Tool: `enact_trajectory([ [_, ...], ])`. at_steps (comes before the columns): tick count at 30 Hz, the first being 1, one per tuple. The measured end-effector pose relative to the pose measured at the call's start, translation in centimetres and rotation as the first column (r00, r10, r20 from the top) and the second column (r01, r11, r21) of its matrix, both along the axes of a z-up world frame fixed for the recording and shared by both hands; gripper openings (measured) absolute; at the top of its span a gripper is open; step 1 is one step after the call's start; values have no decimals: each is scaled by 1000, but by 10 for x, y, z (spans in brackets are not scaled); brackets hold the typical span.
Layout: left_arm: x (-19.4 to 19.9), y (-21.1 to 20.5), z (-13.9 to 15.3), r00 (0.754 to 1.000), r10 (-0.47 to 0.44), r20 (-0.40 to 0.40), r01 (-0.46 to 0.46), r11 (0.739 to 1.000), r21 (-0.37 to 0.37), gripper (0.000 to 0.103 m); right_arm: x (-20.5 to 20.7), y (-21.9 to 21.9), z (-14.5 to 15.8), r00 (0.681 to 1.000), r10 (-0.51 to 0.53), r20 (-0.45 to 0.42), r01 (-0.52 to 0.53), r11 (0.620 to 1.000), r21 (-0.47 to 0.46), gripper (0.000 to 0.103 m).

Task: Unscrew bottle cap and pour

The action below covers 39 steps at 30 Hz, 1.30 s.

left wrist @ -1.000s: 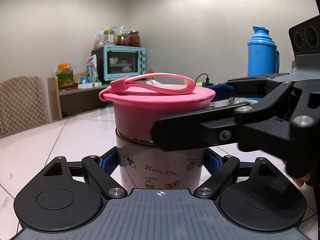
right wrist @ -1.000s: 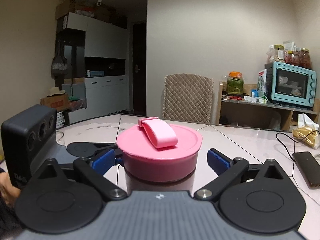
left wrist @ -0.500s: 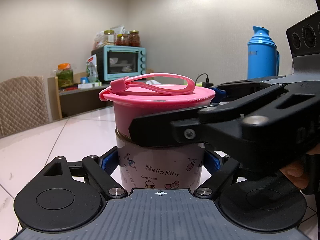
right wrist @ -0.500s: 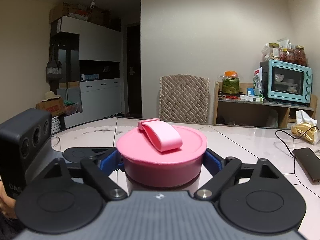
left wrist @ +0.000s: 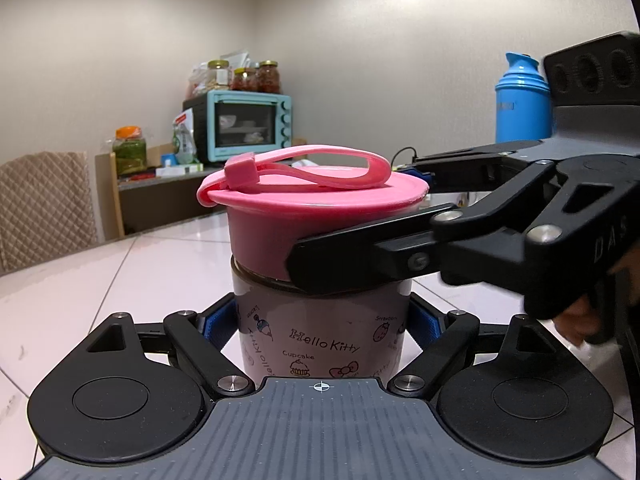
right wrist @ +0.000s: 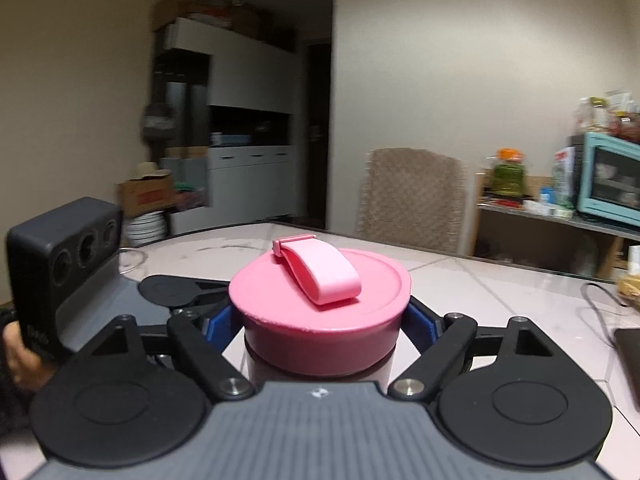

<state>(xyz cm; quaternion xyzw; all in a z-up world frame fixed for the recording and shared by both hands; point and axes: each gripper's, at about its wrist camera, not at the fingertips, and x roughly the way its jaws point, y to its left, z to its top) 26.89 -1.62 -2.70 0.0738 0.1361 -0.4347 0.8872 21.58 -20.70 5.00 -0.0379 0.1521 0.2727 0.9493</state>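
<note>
A white Hello Kitty bottle (left wrist: 320, 336) with a pink screw cap (left wrist: 316, 196) stands upright on the pale tiled table (left wrist: 120, 272). My left gripper (left wrist: 322, 326) is shut on the bottle's body, blue pads against both sides. My right gripper (right wrist: 320, 326) is shut on the pink cap (right wrist: 320, 312), its blue pads pressed on either side. In the left wrist view the right gripper (left wrist: 352, 240) reaches in from the right and its black finger crosses the cap's front. A pink strap loop (right wrist: 320, 270) lies on top of the cap.
A blue thermos (left wrist: 522, 100) stands at the right rear. A teal toaster oven (left wrist: 244, 124) with jars sits on a shelf behind. A quilted chair (right wrist: 412, 196) stands at the table's far side. A dark phone (right wrist: 630, 356) and cable lie at the right.
The right gripper closed onto the pink cap and has swung around the bottle; its view has rotated and is blurred, and the strap points a different way. The left gripper holds still.
</note>
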Motion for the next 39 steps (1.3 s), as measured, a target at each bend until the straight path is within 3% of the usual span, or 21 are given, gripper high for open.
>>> enact_trajectory([
  [6,0,-1,0,1000,0,1,0,1000,1,90,15,-24,3,982,191,-7,-191,982,-6,85],
  [10,1,-1,0,1000,0,0,0,1000,0,90,27,-37,6,949,316,-9,-316,949,-4,85],
  [15,0,-1,0,1000,0,0,0,1000,0,90,30,-42,10,935,355,-7,-355,935,-1,85],
  [19,0,0,0,1000,0,0,0,1000,0,90,25,-39,13,943,332,3,-332,943,-5,85],
  [22,1,-1,-1,1000,0,0,0,1000,0,90,23,-40,12,955,295,6,-295,955,-20,99],
  [31,1,-1,0,1000,0,0,0,1000,0,90,-8,-30,17,995,91,47,-90,996,-18,101],
  [39,1,-1,0,1000,0,0,0,1000,0,90,-25,-14,16,997,-35,62,35,999,9,101],
])
